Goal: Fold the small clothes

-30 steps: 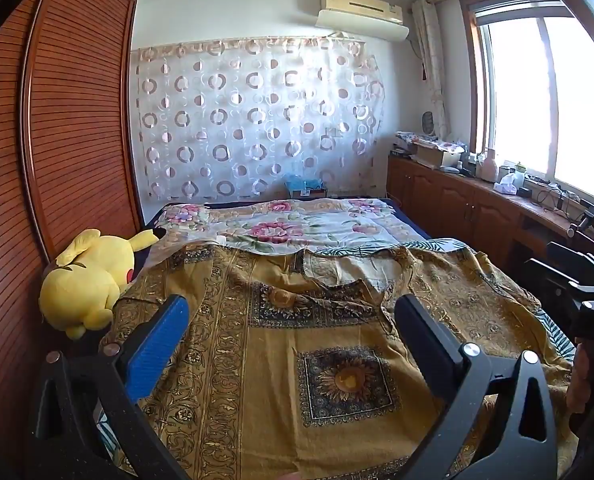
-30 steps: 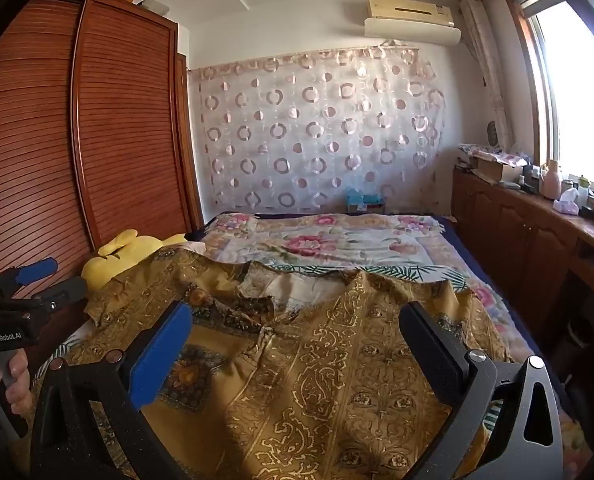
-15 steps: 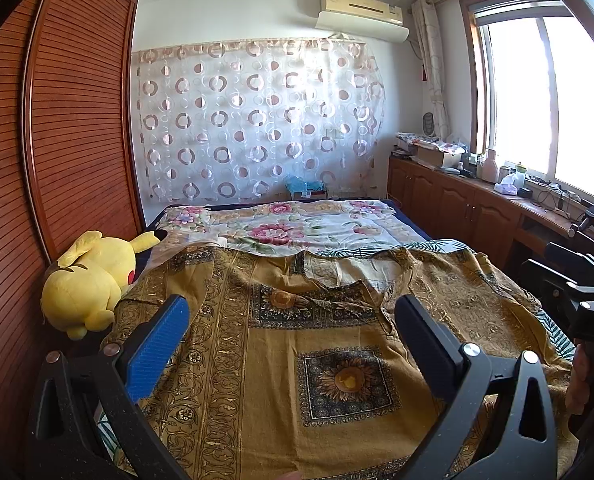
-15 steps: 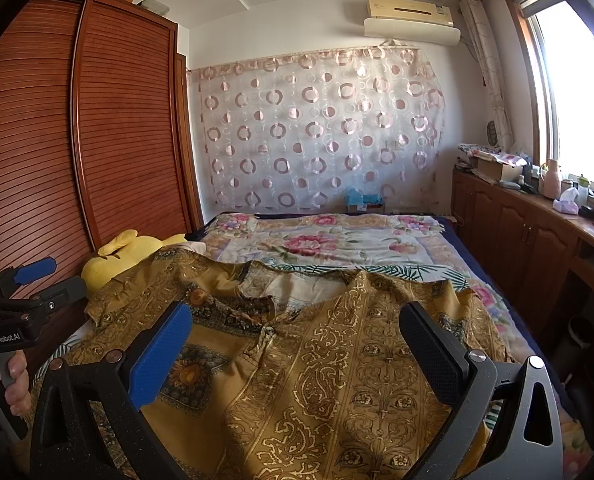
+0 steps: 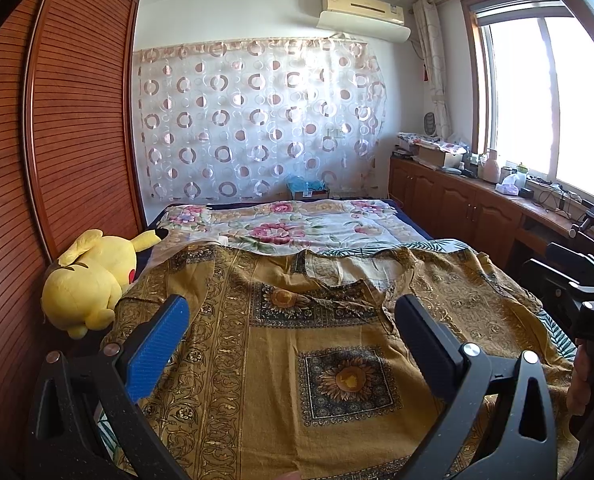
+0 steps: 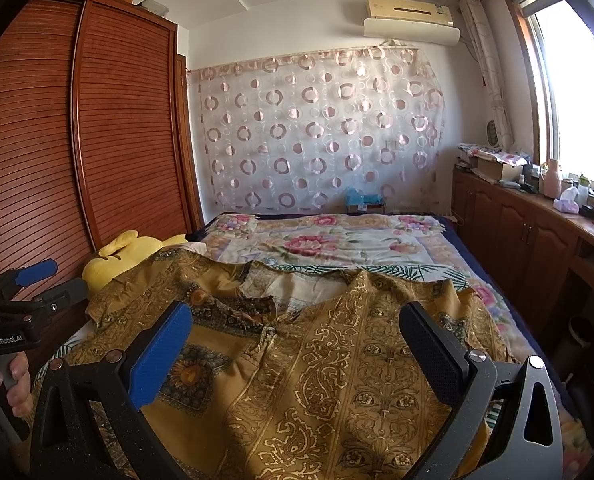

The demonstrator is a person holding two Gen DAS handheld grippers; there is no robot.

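Note:
A mustard-yellow patterned shirt [image 5: 317, 344] lies spread flat on the bed, collar toward the far end; it also shows in the right wrist view [image 6: 337, 360]. My left gripper [image 5: 293, 320] is open and empty, held above the shirt's near left part. My right gripper [image 6: 297, 328] is open and empty, held above the shirt's near right part. The left gripper also shows at the left edge of the right wrist view [image 6: 37, 284], and the right gripper's body at the right edge of the left wrist view [image 5: 577, 284].
A floral bedsheet [image 5: 297, 232] covers the bed's far half. A yellow plush toy [image 5: 93, 280] lies at the bed's left edge by a wooden wardrobe [image 5: 57, 140]. Wooden cabinets [image 5: 477, 208] with clutter line the right wall under the window.

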